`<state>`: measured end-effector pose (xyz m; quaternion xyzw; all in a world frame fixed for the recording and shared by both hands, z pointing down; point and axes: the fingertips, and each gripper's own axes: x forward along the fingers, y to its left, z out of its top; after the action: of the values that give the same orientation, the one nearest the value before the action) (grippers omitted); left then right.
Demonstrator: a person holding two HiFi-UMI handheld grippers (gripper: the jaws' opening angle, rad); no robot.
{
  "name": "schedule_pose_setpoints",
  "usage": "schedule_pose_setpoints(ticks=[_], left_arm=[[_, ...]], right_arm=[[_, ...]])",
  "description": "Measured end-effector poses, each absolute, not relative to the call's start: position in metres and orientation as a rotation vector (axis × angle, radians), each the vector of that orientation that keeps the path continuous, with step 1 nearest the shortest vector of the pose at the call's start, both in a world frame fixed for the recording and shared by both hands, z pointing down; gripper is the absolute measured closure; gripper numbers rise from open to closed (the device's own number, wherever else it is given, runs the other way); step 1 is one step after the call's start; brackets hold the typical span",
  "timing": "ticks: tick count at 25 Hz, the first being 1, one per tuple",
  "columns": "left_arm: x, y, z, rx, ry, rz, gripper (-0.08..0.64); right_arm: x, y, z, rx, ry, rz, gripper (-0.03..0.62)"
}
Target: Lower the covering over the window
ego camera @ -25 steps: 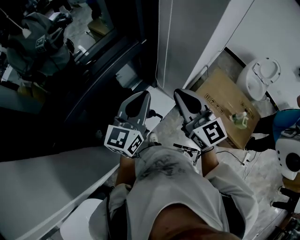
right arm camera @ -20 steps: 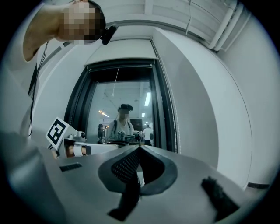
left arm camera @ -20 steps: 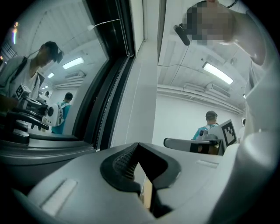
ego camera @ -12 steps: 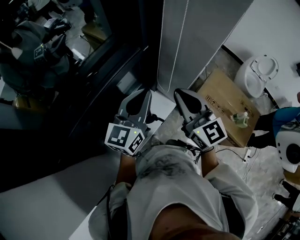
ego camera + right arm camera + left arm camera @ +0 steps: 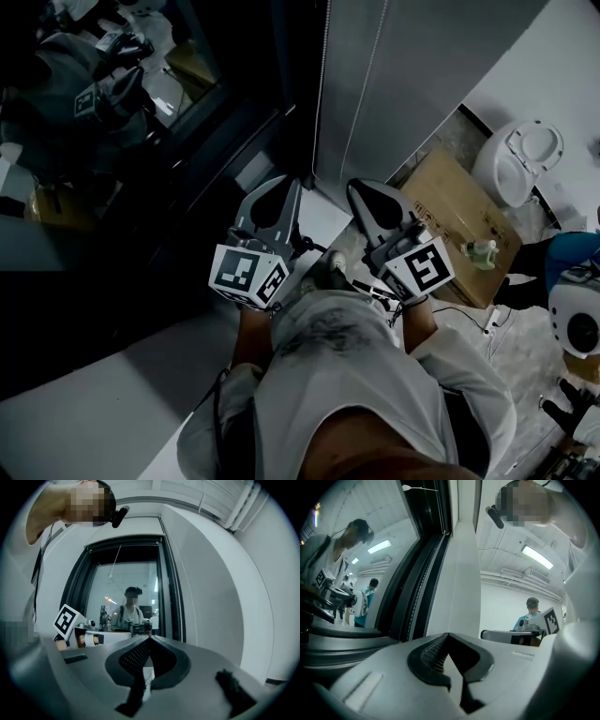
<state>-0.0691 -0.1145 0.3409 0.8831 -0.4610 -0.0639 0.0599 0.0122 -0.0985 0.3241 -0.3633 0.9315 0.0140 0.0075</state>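
Covering seems drawn up at the head of the one window (image 5: 125,588), whose glass stands bare, so the covering itself cannot be made out; just right of the window frame two thin cord strands (image 5: 322,94) hang, long axis upright. Both strands lie ahead of and above the fingers (image 5: 432,652), roughly between the two grippers, neither plainly nearer. Facing that frame, the left gripper (image 5: 279,187) and right gripper (image 5: 364,187) have their fingers pressed together, holding nothing

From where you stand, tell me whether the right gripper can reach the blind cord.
Probably yes: the cord hangs ahead of the right gripper by the window frame, nothing between them. Its jaws are shut, so open first.
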Motion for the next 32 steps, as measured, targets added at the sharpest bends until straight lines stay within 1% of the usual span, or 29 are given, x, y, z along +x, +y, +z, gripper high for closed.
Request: schedule_pose_setpoints(ticks=[21, 32], left_arm=[[-0.047, -0.203, 0.335, 2.661, -1.550, -0.137, 0.554], [-0.039, -0.246, 0.330, 2.697, -1.574, -0.100, 0.522]], right_arm=[[0.025, -0.156, 0.334, -0.981, 2.975, 0.005, 0.575], [0.029, -0.167, 0.335, -0.984, 2.963, -0.033, 0.575]])
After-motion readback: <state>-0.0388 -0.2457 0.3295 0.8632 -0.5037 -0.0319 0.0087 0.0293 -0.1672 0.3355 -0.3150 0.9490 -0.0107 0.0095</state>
